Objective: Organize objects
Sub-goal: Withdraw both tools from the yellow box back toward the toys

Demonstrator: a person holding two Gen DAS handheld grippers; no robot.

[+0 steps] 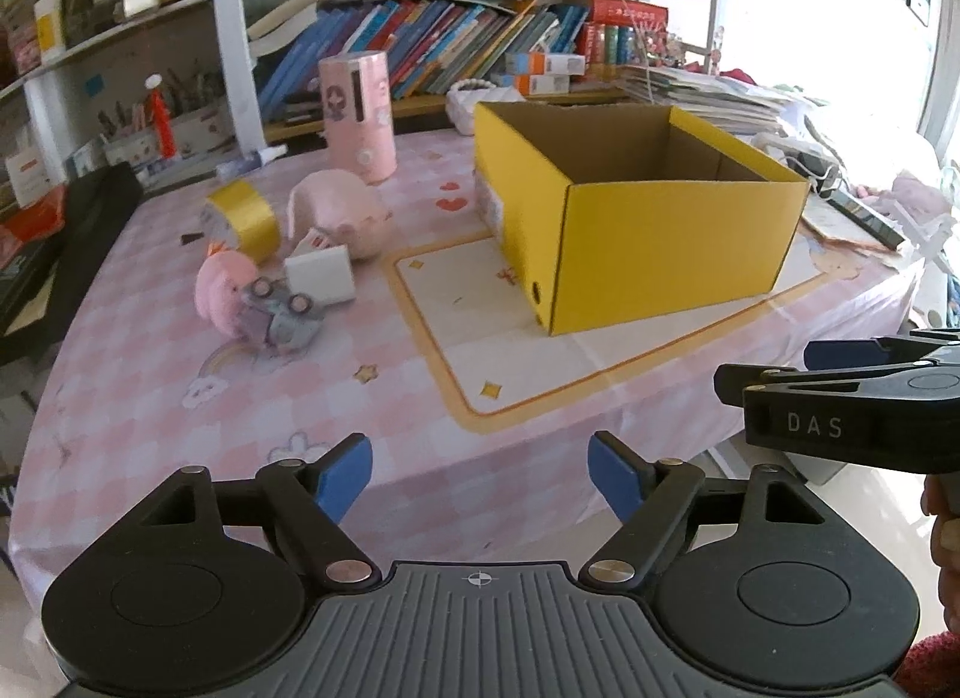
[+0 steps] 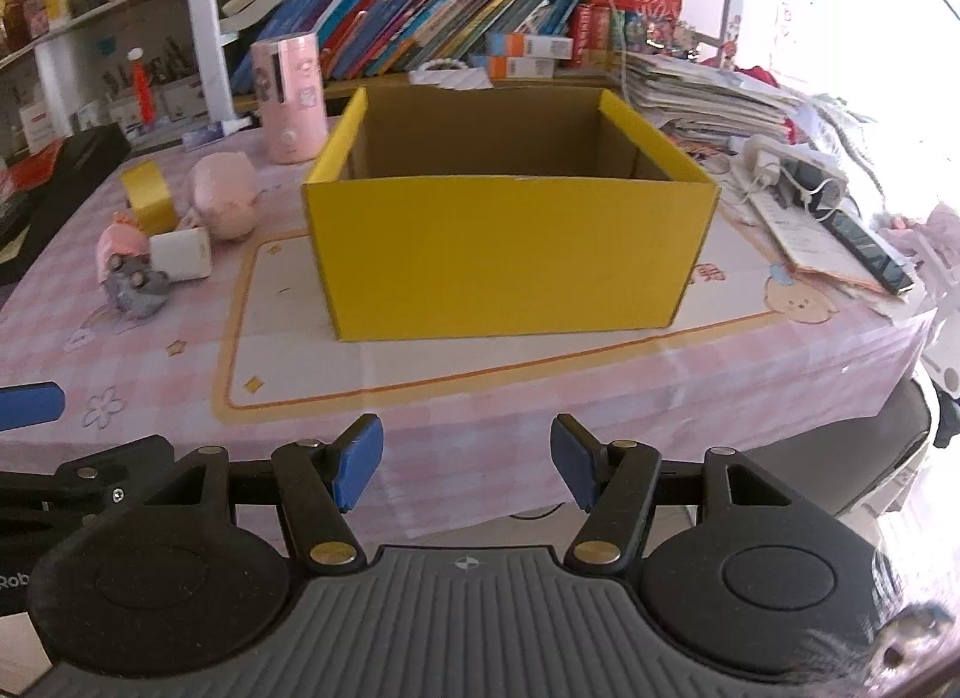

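Left wrist view: left gripper [image 1: 480, 479] fingers [image 1: 345, 479] spread wide, holding nothing, hovering over the near desk [image 1: 150, 428] edge. Yellow cardboard box [image 1: 648, 242] open-topped, upright on the desk. Left of the box sits a cluster: yellow tape roll [image 1: 246, 218], pink plush [image 1: 342, 215], white carton [image 1: 321, 275], small pink chick toy [image 1: 225, 293] against a grey toy car [image 1: 285, 317]. Pink cylinder [image 1: 358, 116] stands behind them.

Right wrist view: right gripper [image 2: 467, 464] fingers [image 2: 360, 461] also apart, empty, facing the box [image 2: 510, 260] front wall, well short of it.
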